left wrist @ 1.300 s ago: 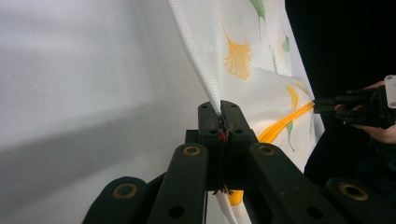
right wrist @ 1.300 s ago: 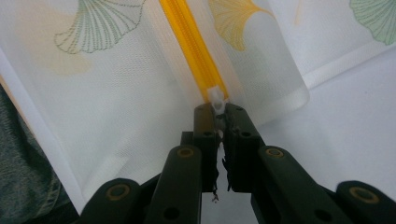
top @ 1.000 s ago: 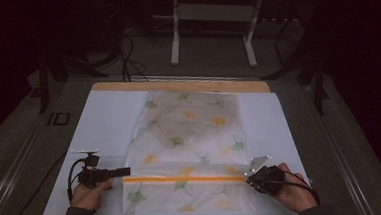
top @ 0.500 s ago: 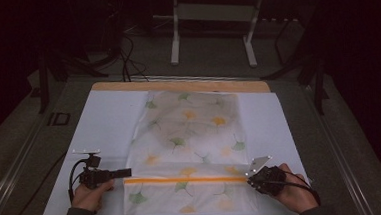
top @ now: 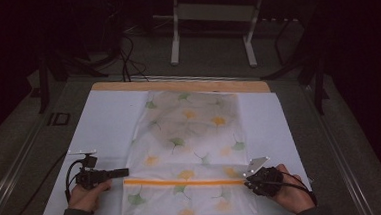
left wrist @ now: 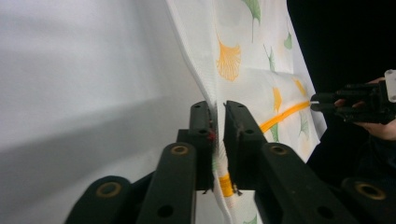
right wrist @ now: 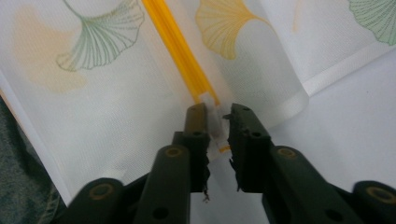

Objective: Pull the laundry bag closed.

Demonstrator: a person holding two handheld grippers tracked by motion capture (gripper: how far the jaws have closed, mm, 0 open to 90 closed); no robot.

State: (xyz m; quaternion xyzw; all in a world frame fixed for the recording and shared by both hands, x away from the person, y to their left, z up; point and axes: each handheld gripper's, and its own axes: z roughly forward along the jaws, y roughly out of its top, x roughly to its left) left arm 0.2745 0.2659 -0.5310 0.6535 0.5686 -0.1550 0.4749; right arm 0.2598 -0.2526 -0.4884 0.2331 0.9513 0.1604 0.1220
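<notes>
- While the leaf-print mesh bag (top: 191, 152) lies flat on the white-covered table (top: 104, 123), keep it taut.
- Left tool (left wrist: 215, 135) pinches the bag's edge — hold firm.
- Right tool (right wrist: 218, 122) grips the zipper pull (right wrist: 215, 119) on the orange zipper (top: 183, 181) — draw along it, I'd judge.

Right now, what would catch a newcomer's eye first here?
A white bag printed with leaves lies flat mid-table, an orange zipper crossing its near end. The left gripper pinches one end of that zipper and the right gripper the other.
</notes>
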